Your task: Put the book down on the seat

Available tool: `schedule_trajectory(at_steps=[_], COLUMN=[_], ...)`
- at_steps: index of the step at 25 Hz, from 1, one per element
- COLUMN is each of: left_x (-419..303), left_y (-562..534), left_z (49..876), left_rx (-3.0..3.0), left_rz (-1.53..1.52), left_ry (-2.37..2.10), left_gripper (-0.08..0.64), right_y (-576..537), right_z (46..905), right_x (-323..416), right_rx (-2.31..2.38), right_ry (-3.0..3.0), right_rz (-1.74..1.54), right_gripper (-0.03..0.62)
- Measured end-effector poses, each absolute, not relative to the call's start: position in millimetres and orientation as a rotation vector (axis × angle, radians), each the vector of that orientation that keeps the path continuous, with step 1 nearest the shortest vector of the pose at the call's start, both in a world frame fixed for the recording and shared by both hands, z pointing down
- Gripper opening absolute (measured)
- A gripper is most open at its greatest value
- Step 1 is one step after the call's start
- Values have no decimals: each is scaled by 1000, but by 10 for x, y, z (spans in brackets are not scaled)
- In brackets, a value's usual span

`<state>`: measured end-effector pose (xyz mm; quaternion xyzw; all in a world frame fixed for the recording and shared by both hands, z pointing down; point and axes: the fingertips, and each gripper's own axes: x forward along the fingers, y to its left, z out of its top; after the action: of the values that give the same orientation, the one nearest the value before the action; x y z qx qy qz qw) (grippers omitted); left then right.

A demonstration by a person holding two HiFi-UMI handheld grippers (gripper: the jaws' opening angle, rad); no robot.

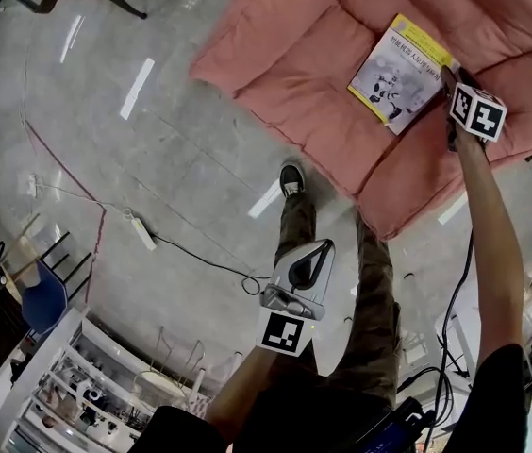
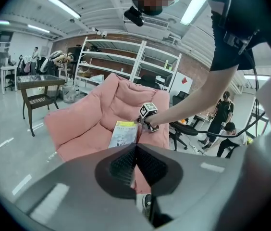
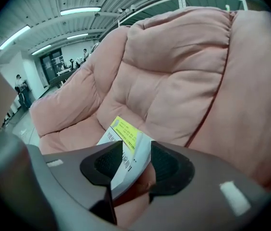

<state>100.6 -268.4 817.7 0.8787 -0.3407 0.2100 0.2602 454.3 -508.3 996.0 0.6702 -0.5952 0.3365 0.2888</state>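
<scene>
A book (image 1: 400, 69) with a white and yellow cover lies flat on the pink cushioned seat (image 1: 313, 55). My right gripper (image 1: 448, 75) is at the book's near right corner. In the right gripper view its jaws stand apart, with the book's corner (image 3: 126, 143) between the pads and the gripper (image 3: 135, 163) open around it. The left gripper (image 1: 321, 249) hangs low in front of the person's legs, well short of the seat. Its jaws meet in a closed line (image 2: 135, 150) with nothing in them. From there the book (image 2: 124, 134) and the seat (image 2: 82, 124) show ahead.
The person's shoe (image 1: 291, 177) stands at the seat's front edge. A power strip (image 1: 143, 229) and its cable lie on the concrete floor. A blue chair (image 1: 44, 295) and white shelving (image 1: 49, 385) are at the lower left. A dark wooden chair (image 2: 39, 97) and an office chair (image 2: 183, 129) flank the seat.
</scene>
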Motion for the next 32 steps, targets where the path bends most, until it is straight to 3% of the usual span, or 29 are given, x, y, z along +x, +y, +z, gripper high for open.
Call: schedule_trajectory(at_steps=[16,32], left_x=[1219,1563], left_y=[-3209,-3799], left_z=[7171,5293], left_rx=[2586,2815], left_rz=[480,366], left_ry=[-940,-979], left_gripper=[-2,-2], right_y=[-4182,-3807], right_z=[8363,5699], right_x=[3623,3025], right_rx=[1769,1794], right_ry=[-1810,-2112], right_rz=[621,288], right_gripper=[117,92])
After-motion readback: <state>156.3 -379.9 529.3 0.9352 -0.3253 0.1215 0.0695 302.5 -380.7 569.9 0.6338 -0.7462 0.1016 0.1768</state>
